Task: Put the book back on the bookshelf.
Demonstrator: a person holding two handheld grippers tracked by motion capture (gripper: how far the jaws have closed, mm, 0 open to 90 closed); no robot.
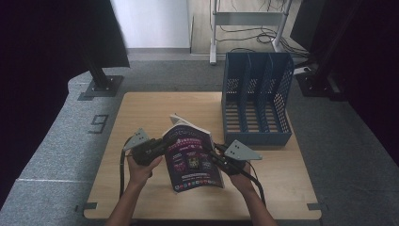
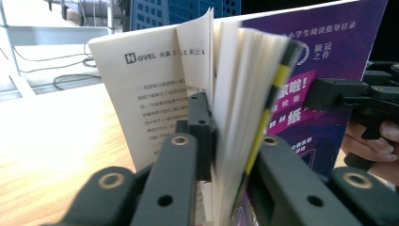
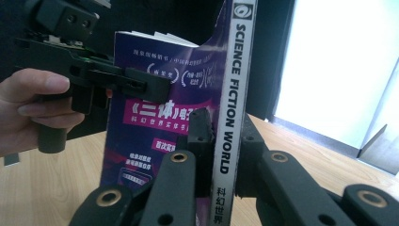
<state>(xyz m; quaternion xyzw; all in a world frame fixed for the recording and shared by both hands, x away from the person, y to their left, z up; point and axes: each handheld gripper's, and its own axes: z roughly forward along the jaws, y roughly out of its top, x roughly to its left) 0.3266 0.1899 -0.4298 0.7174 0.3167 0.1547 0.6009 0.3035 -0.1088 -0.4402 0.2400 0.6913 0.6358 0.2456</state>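
**Paperback gripped at both edges, file rack waiting empty**

Paperback (image 1: pixel 194 157) is up off the table (image 1: pixel 141 113), held between my two grippers in front of me, purple cover facing the high camera. My right gripper (image 3: pixel 221 136) is clamped on the spine side, jaws squeezed shut either side of the silver spine with the "Science Fiction World" lettering. My left gripper (image 2: pixel 230 141) is on the opposite side, the open page edge, and its jaws are closed on the page block with the cover. One catch: in the left gripper view a couple of front pages (image 2: pixel 160 89) have fanned out loose and sit outside the grip, so the book isn't held fully shut.

Where I reckon I am: pickup is done, and the step in hand is getting the book squared up to go into the blue file rack (image 1: pixel 256 101), which stands just behind and to the right of the book on the table. Next move, as I see it, calls for standing the book vertical, lining it up with one slot, and probably letting one gripper go so the other can slide it in. Those loose pages could catch on a divider if I'm sloppy.

Rack itself: a row of upright slots, open at the top, perforated side walls. Every slot I can see looks empty.
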